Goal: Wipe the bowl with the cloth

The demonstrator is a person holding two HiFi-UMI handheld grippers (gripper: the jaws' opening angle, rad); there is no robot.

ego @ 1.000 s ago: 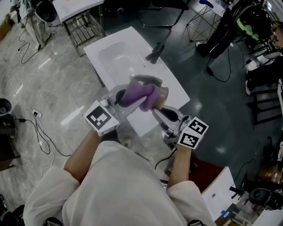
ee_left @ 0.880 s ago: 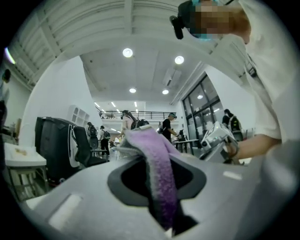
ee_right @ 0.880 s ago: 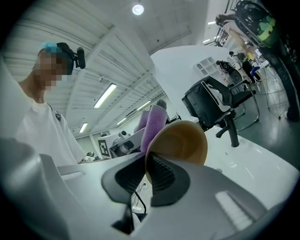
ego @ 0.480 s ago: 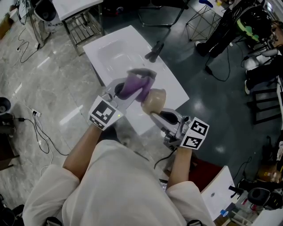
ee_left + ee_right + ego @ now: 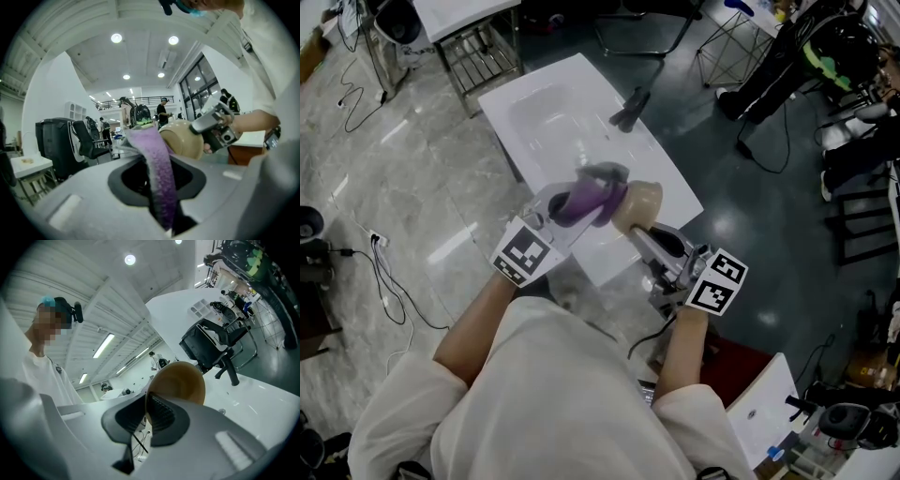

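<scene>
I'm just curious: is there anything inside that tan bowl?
Nothing shows inside the bowl: bare tan surface, no cloth. The right hand-held gripper, its jaws closing on the rim, covers the lower part.

The cloth (image 5: 154, 150) pinched in my left tool (image 5: 158, 185) is purple and fleecy, a soft napped pile, matt all over. The bowl (image 5: 180, 380), its rim between the closing jaws of my right tool (image 5: 147, 411), is smooth and tan with a dull satin sheen; plastic or glazed ware, I cannot tell. That tool's pads (image 5: 161, 416) are black, ribbed and rubbery-looking. Both tool bodies are matt grey plastic. Beneath the tools the tabletop (image 5: 544, 112) is glossy white, and the floor (image 5: 384, 206) left of my left tool looks like polished stone
</scene>
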